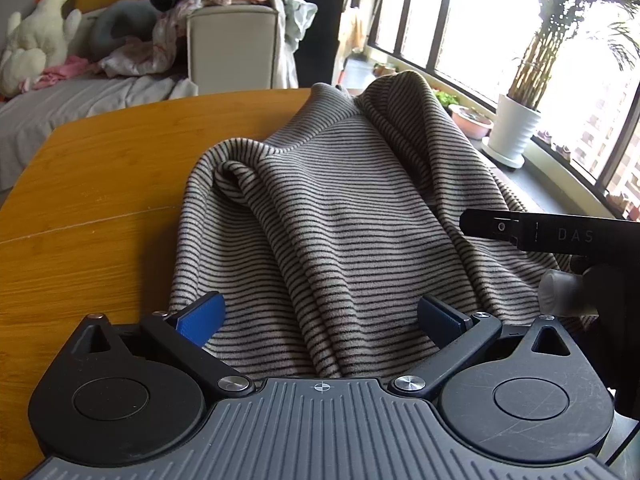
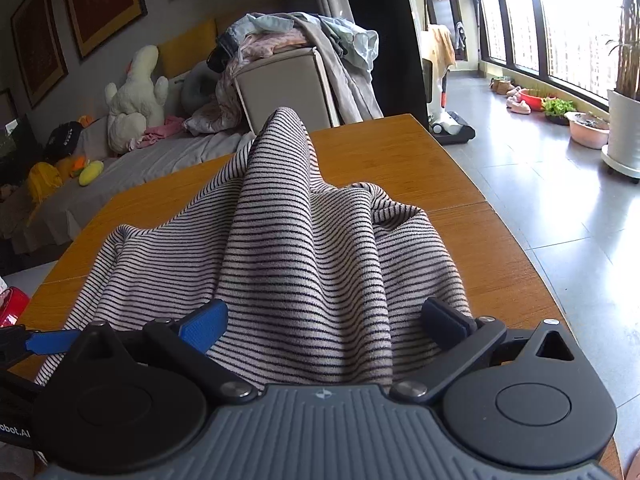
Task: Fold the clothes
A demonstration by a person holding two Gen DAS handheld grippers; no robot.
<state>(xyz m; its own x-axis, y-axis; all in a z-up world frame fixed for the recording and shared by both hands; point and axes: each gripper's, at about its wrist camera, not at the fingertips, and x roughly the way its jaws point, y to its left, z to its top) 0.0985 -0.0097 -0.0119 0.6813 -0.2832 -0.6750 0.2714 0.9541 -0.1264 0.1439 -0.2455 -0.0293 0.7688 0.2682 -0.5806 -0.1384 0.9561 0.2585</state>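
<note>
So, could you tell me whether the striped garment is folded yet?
Not folded: the striped garment lies rumpled on the table, bunched into raised ridges.

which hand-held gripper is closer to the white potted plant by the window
Right. In the left wrist view, the right hand-held gripper reaches toward the potted plant; the left hand-held gripper sits farther back over the striped garment.

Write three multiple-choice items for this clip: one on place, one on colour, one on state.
1. Where does the striped garment lie?
A. on the wooden table
B. on the floor
C. on the sofa

2. What colour are the left tongs' pads?
A. red
B. blue
C. green

3. How is the garment now?
A. neatly folded
B. rumpled, with raised ridges
C. hanging on a rack

Key: 1 A, cloth spreads over the tabletop; 2 B, blue pads flank the cloth; 3 B, folds stand up in both views, right tongs open too.
</note>
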